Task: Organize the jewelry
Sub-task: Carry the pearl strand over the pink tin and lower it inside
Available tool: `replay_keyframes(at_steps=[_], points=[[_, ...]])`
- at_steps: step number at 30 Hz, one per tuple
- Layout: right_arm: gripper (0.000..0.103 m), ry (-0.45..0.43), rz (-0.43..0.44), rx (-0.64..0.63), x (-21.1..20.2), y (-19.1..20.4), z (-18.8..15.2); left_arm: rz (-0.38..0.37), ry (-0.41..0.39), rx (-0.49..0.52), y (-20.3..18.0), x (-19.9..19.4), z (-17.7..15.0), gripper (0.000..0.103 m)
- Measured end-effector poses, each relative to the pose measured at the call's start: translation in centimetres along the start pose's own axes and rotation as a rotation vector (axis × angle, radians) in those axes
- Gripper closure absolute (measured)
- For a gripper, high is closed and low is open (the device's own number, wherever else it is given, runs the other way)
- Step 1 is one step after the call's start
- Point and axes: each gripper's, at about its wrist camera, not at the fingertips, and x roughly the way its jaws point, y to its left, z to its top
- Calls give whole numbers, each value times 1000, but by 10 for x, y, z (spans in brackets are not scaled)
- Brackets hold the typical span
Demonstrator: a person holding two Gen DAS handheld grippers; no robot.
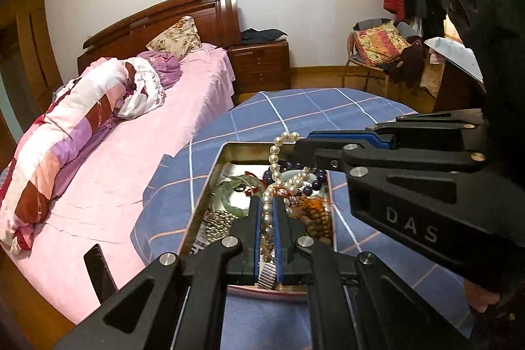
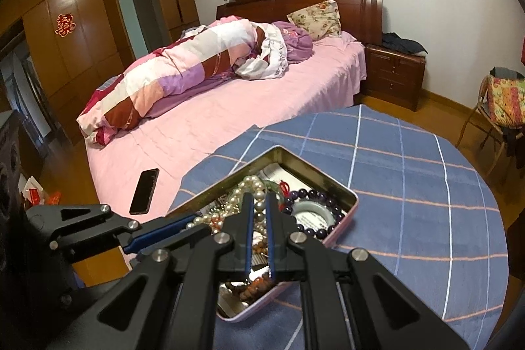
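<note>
A shallow metal tin (image 1: pixel 210 186) (image 2: pixel 347 195) sits on the blue checked tablecloth and holds tangled jewelry. A white pearl necklace (image 1: pixel 274 159) (image 2: pixel 252 186) is lifted out of it. My left gripper (image 1: pixel 266 202) is shut on the pearl strand just above the tin. My right gripper (image 2: pixel 258 197) is shut on another part of the same strand; it also shows in the left wrist view (image 1: pixel 300 146), reaching in from the right. A dark purple bead bracelet (image 2: pixel 315 195) (image 1: pixel 311 182), a pale green bangle (image 2: pixel 313 214) and brown wooden beads (image 1: pixel 316 218) lie in the tin.
The round table (image 2: pixel 410 169) stands beside a pink bed (image 2: pixel 213 120) with a rolled quilt. A black phone (image 2: pixel 144 191) lies on the bed near the table. A nightstand (image 1: pixel 259 64) and a chair piled with clothes (image 1: pixel 380 51) stand behind.
</note>
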Motion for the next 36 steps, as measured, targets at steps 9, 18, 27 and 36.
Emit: replay_keyframes(at_steps=[9,18,27,36], points=[[94,11,2,-21,11,8,6,20,6,-18,13,6,1,98],[94,46,-7,-25,31,11,6,23,45,-34,25,25,-4,98],[94,76,-11,-29,47,16,6,24,70,-43,31,33,-11,98],[94,107,-15,-33,60,19,3,25,91,-48,36,39,-16,98]])
